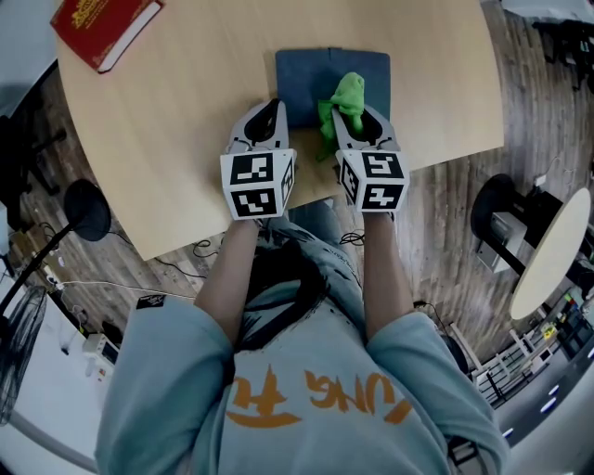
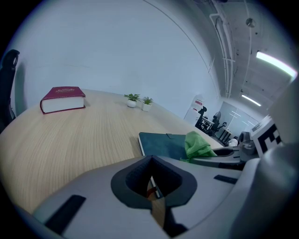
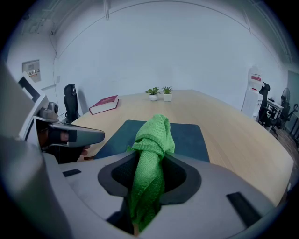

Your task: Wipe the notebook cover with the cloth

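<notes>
A dark blue notebook (image 1: 311,79) lies closed on the wooden table near its front edge, and it also shows in both gripper views (image 2: 161,142) (image 3: 189,137). My right gripper (image 1: 355,119) is shut on a green cloth (image 1: 345,96), which bunches up out of the jaws (image 3: 152,140) over the notebook's near right part. In its own view the right gripper (image 3: 148,186) hides the cloth's lower end. My left gripper (image 1: 273,116) sits beside it at the notebook's near left corner, jaws together with nothing held (image 2: 153,186). The cloth (image 2: 197,144) appears to its right.
A red hardcover book (image 1: 104,28) lies at the table's far left. Two small potted plants (image 3: 160,93) stand at the far edge. The table's front edge (image 1: 445,153) runs just behind the grippers. Chair bases and cables are on the floor (image 1: 501,213).
</notes>
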The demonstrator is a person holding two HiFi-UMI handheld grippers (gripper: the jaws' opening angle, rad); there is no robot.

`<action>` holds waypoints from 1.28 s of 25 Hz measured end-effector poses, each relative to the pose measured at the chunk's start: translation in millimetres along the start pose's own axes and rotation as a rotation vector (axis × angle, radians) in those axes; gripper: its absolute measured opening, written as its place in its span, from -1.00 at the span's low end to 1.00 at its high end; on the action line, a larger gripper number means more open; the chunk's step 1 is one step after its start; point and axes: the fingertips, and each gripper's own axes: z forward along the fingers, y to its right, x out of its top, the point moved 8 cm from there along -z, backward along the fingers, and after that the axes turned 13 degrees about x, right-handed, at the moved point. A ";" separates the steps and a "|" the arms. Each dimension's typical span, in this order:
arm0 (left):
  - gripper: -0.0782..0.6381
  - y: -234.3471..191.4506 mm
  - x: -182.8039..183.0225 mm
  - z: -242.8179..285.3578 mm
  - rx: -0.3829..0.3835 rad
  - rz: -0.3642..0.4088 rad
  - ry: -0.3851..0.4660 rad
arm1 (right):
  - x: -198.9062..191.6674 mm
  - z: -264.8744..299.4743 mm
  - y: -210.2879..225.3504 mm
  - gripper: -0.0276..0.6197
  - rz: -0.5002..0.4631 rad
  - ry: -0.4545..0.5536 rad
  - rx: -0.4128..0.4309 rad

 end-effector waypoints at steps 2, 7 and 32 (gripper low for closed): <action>-0.74 2.6 0.8 0.8 0.001 0.001 0.000 | -0.5 -2.9 5.1 -0.54 0.005 0.001 -0.009; -0.74 6.4 1.8 3.6 0.005 0.006 0.002 | -3.4 -9.9 18.0 -0.54 0.018 0.010 -0.033; -0.74 64.4 1.5 -4.6 0.056 -0.001 0.031 | -15.7 -64.1 94.4 -0.54 0.073 0.050 -0.094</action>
